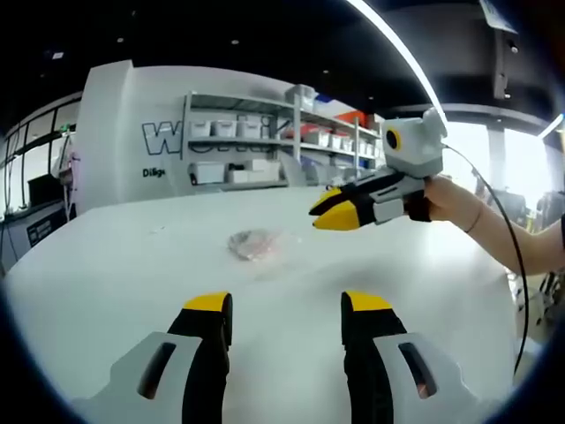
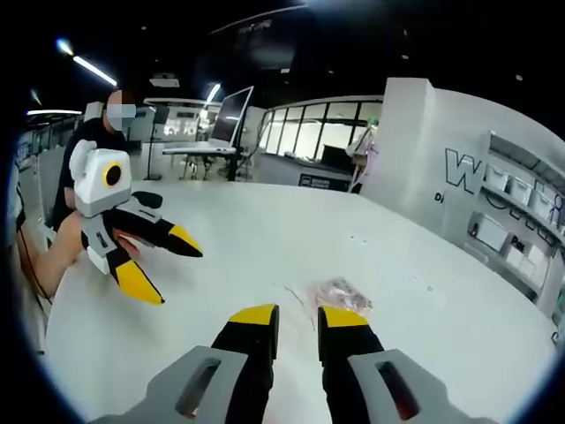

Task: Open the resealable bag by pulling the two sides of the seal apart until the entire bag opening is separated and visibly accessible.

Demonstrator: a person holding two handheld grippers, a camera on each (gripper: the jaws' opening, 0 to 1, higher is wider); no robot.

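a broad white surface [image 1: 132, 265] stretches toward a white wall with large lettering [image 1: 163, 137], beside shelving [image 1: 265, 132] stacked with pale storage boxes. across the room, a laptop [image 2: 231, 115] sits open on a desk before a row of windows [image 2: 309, 137], under ceiling strip lights [image 1: 402, 53].

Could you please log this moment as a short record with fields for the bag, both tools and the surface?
bag: small clear resealable bag with pinkish contents, lying flat on the table, untouched; whether its seal is closed cannot be told
surface: white table
left tool: jaws open, empty, above the table short of the bag
right tool: jaws parted a little, empty, close to the bag
background: shelving with white bins
task progress: no grasp on the bag yet
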